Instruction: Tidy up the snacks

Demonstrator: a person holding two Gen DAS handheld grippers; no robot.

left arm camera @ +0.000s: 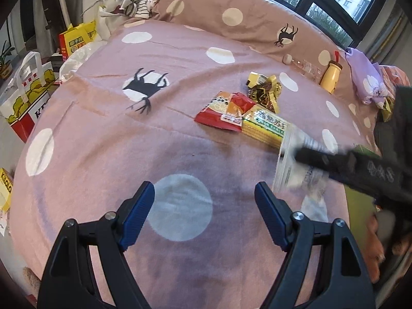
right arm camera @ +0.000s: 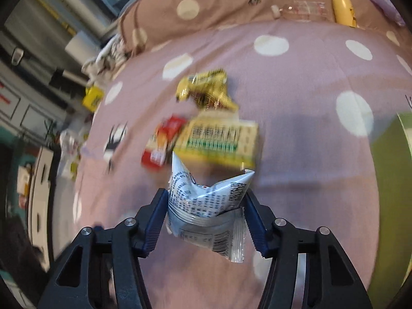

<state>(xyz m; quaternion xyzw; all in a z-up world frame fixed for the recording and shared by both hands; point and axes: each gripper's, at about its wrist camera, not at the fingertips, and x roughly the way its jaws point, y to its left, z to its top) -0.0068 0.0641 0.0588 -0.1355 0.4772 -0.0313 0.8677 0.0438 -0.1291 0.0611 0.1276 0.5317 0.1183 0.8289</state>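
On the pink dotted bedspread [left arm camera: 103,134] lie a red-orange snack packet [left arm camera: 224,112], a yellow-green cracker pack [left arm camera: 265,126] and a crumpled gold-and-black wrapper [left arm camera: 265,92]. My right gripper [right arm camera: 206,213] is shut on a white printed snack packet [right arm camera: 206,200] and holds it above the bed just short of the cracker pack [right arm camera: 219,141]. In the left wrist view that packet [left arm camera: 291,164] and the right gripper [left arm camera: 303,155] show at the right. My left gripper [left arm camera: 204,216] is open and empty over a white dot of the bedspread.
A yellow bottle [left arm camera: 331,76] and a clear plastic bottle [left arm camera: 306,68] lie by the pillow [left arm camera: 231,7]. A green box edge [right arm camera: 391,180] is at the right. Paper bags [left arm camera: 23,97] and a yellow box [left arm camera: 74,41] stand left of the bed.
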